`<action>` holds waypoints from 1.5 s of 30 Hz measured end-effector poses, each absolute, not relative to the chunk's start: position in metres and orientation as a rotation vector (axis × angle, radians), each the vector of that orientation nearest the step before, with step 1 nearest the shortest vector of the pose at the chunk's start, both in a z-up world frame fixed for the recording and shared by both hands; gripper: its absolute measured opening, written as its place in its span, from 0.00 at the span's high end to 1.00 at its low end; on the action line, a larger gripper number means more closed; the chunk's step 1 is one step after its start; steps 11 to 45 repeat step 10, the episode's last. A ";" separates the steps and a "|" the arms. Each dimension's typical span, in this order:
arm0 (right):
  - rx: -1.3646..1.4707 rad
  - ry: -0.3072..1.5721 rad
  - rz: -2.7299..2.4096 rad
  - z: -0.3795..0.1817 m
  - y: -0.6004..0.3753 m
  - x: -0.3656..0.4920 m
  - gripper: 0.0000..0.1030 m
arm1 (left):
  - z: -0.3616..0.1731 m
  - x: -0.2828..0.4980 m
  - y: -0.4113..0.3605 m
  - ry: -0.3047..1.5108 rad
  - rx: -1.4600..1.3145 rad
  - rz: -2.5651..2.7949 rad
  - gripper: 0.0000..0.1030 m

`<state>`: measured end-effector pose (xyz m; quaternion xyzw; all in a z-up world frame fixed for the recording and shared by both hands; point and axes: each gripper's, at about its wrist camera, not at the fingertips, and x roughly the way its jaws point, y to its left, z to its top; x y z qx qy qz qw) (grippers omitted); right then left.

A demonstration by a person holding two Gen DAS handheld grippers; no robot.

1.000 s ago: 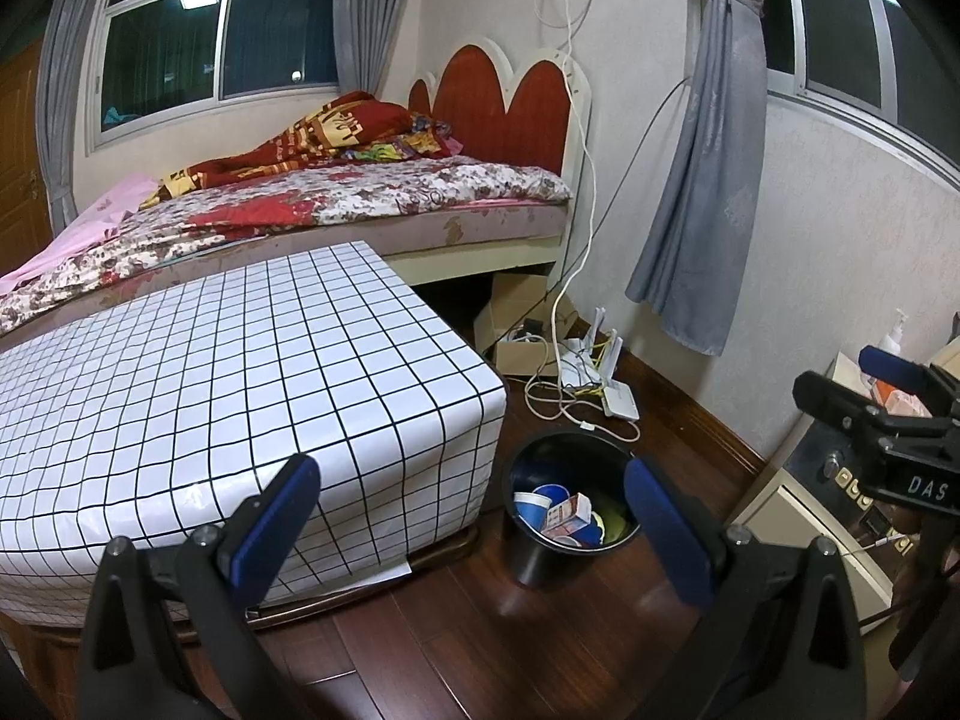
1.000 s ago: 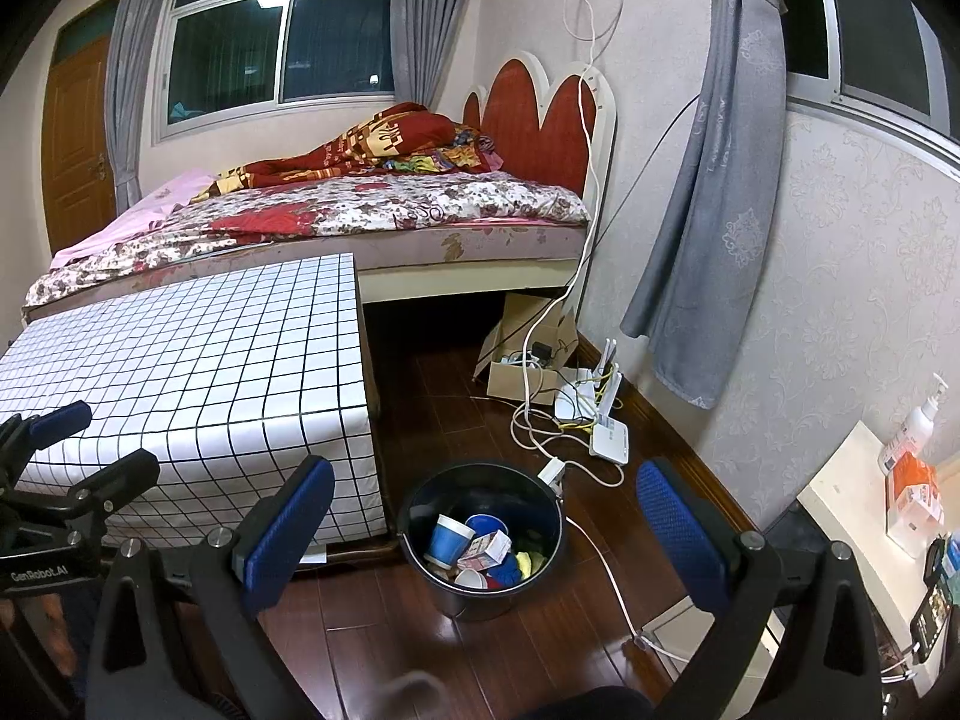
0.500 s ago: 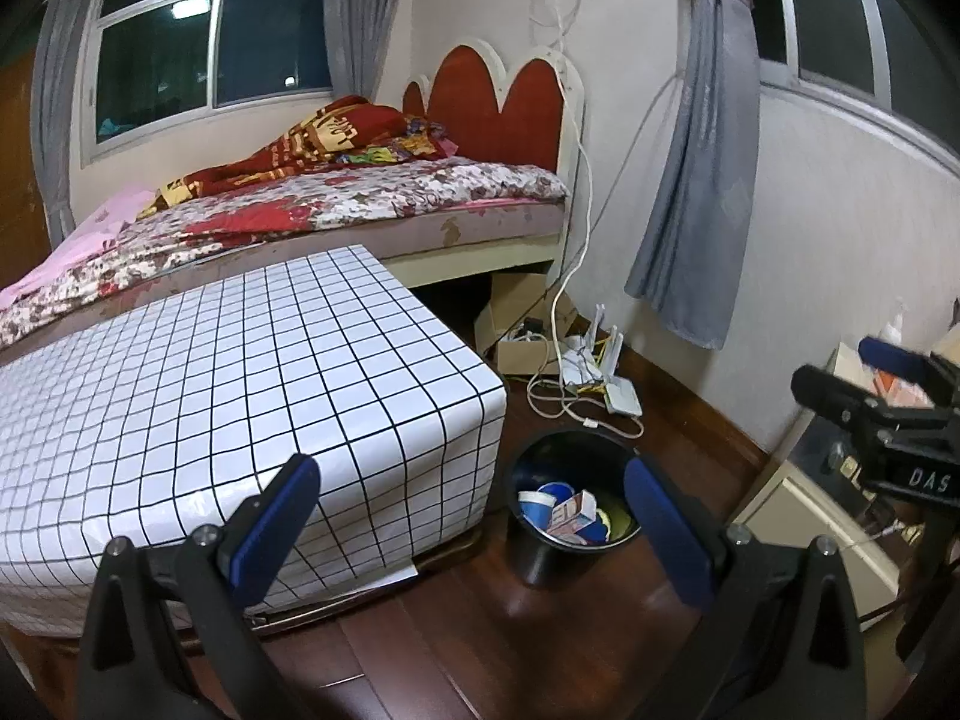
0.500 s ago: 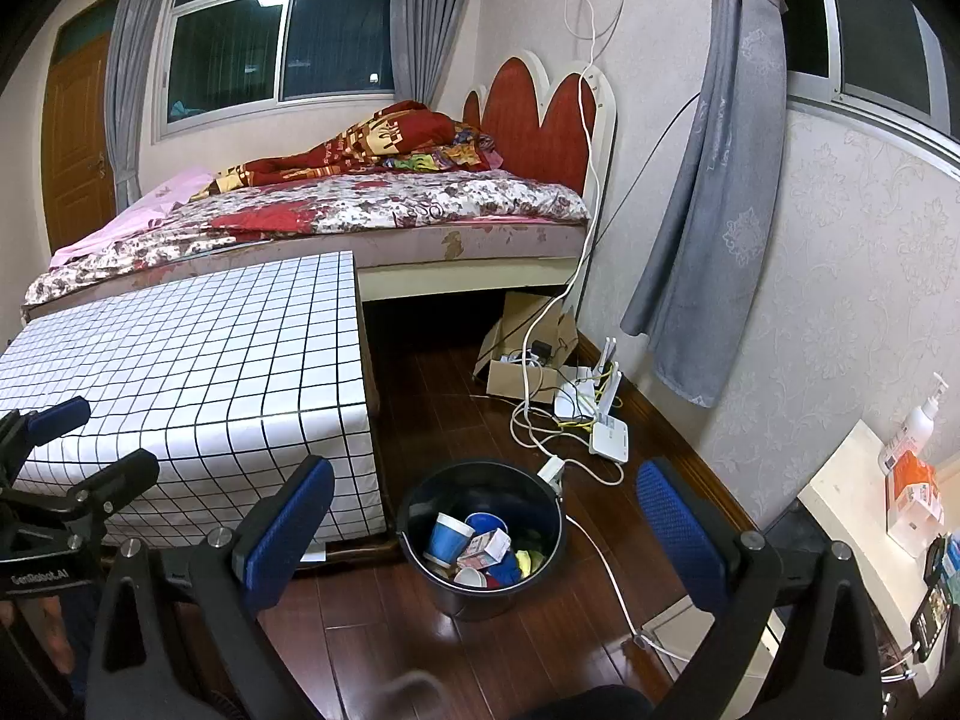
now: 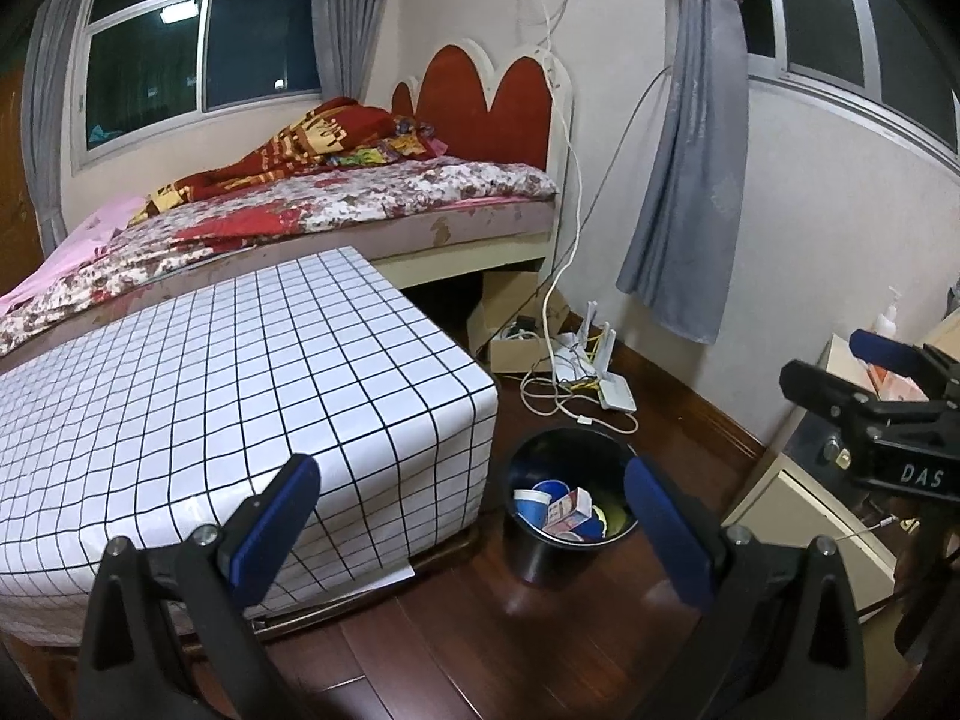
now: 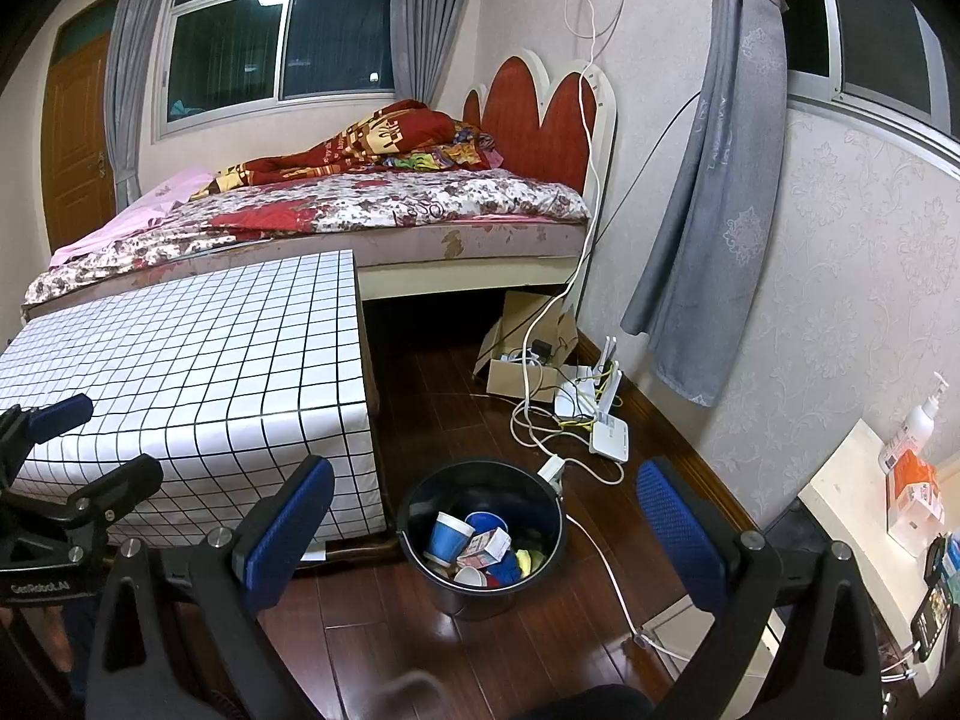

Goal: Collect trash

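A black bin (image 5: pixel 528 546) stands on the dark wood floor beside the checked table; it also shows in the right wrist view (image 6: pixel 480 591). It holds trash: a blue paper cup (image 6: pixel 449 535), a small carton (image 6: pixel 485 546) and other scraps. My left gripper (image 5: pixel 471 498) is open and empty, held above the floor near the bin. My right gripper (image 6: pixel 483 507) is open and empty, above the bin. Each gripper also shows at the edge of the other's view.
A table with a white checked cloth (image 5: pixel 210 384) stands left of the bin. Behind are a bed (image 6: pixel 360 210), a cardboard box (image 6: pixel 519 369), a router (image 6: pixel 609 435) and loose cables. A white cabinet (image 6: pixel 852 498) with bottles stands at the right.
The left gripper has shifted slightly, so the bin sits a little further right in its view. The right gripper has not visibly moved.
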<state>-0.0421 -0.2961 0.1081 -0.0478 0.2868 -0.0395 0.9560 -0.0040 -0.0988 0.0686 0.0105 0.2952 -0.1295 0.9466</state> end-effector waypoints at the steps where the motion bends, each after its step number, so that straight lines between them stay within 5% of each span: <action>1: -0.097 0.583 -0.080 0.108 -0.296 -0.042 0.01 | 0.068 -0.004 -0.098 0.605 0.015 -0.262 0.01; 45: -0.097 0.584 -0.077 0.105 -0.296 -0.044 0.01 | 0.067 -0.004 -0.095 0.603 0.010 -0.252 0.01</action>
